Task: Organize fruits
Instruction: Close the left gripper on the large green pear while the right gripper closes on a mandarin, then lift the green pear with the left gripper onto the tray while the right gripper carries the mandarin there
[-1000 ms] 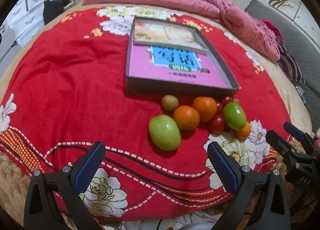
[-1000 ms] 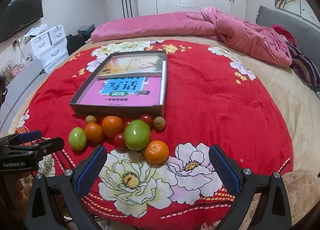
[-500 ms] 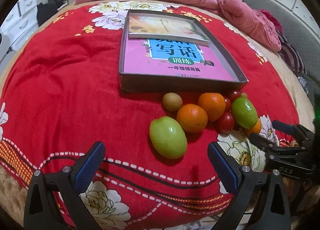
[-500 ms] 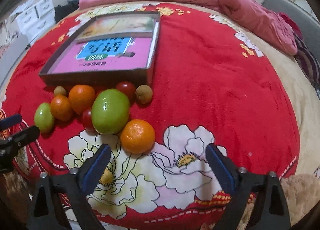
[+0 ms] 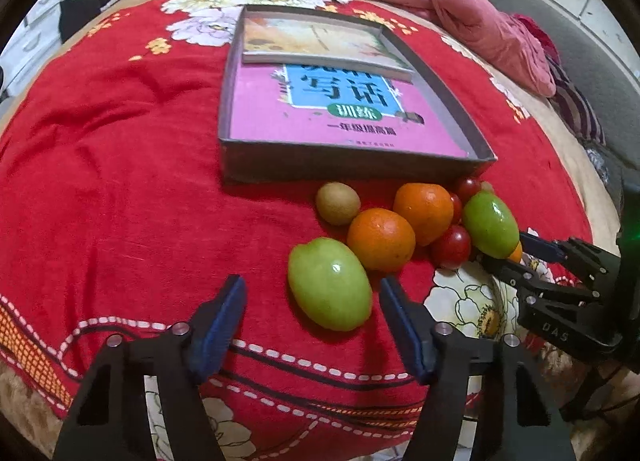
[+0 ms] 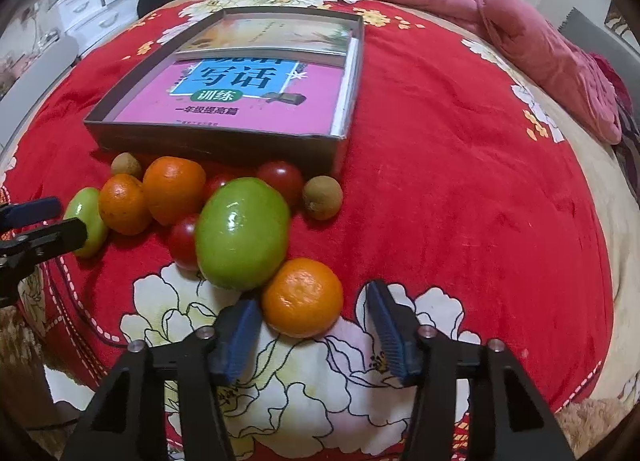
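Several fruits lie on a red floral blanket before a shallow grey box (image 5: 344,163) (image 6: 216,139). In the left wrist view my left gripper (image 5: 312,297) is open around the near end of a green fruit (image 5: 329,283), not touching it. Two oranges (image 5: 380,239) and a brown fruit (image 5: 338,203) lie behind. In the right wrist view my right gripper (image 6: 314,315) is open, its pads either side of an orange (image 6: 303,296). A large green fruit (image 6: 242,233), red tomatoes (image 6: 184,241) and a brown fruit (image 6: 322,197) lie beyond.
The box holds a pink book (image 5: 340,117) and a second book (image 5: 316,39) on top. A pink quilt (image 5: 460,17) lies at the bed's far side. White drawers (image 6: 96,1) stand at the left. The bed edge drops off close below both grippers.
Both grippers have moved forward and down toward the fruits and narrowed their openings: the left now frames the green fruit, the right frames the near orange.
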`<state>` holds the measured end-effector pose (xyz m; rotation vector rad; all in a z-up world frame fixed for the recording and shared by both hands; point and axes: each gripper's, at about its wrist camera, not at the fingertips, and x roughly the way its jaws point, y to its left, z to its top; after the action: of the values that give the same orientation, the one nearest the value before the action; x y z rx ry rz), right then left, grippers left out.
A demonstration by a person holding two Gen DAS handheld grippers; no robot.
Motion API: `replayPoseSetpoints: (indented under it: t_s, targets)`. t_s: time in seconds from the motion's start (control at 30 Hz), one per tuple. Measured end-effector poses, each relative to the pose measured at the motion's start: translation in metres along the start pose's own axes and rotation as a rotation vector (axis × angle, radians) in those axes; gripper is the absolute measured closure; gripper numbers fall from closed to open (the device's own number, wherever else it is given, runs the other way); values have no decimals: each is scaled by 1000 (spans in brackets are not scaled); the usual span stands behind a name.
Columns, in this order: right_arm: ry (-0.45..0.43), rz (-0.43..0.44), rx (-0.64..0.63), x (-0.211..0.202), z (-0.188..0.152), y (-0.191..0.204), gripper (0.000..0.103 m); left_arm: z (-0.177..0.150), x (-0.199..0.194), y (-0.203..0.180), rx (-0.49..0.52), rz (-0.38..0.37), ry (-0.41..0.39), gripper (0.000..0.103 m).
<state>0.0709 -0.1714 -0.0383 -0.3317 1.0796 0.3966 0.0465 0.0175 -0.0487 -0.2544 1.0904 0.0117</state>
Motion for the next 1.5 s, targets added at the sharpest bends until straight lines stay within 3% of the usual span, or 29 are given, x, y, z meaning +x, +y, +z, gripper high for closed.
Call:
replayPoseSetpoints:
  t_s: [0.17, 0.37, 0.63, 1.0, 1.33, 1.5]
  targets:
    - [-9, 34, 31, -3, -1, -6, 61, 1, 8, -5, 21, 1, 22, 34]
    - [-17, 73, 76, -7, 0, -15, 63, 4, 13, -7, 38, -12, 37, 56]
    - [-23, 111, 143, -13, -2, -27, 65, 4, 8, 2, 18, -60, 35, 56]
    - [-43, 129, 251, -20, -3, -50, 65, 8, -10, 5, 13, -66, -19, 56]
    - [-224, 163, 219, -49, 22, -48, 65, 24, -29, 4, 15, -76, -78, 56]
    - [-268, 184, 183, -54, 40, -37, 65, 36, -34, 10, -11, -67, -104, 57]
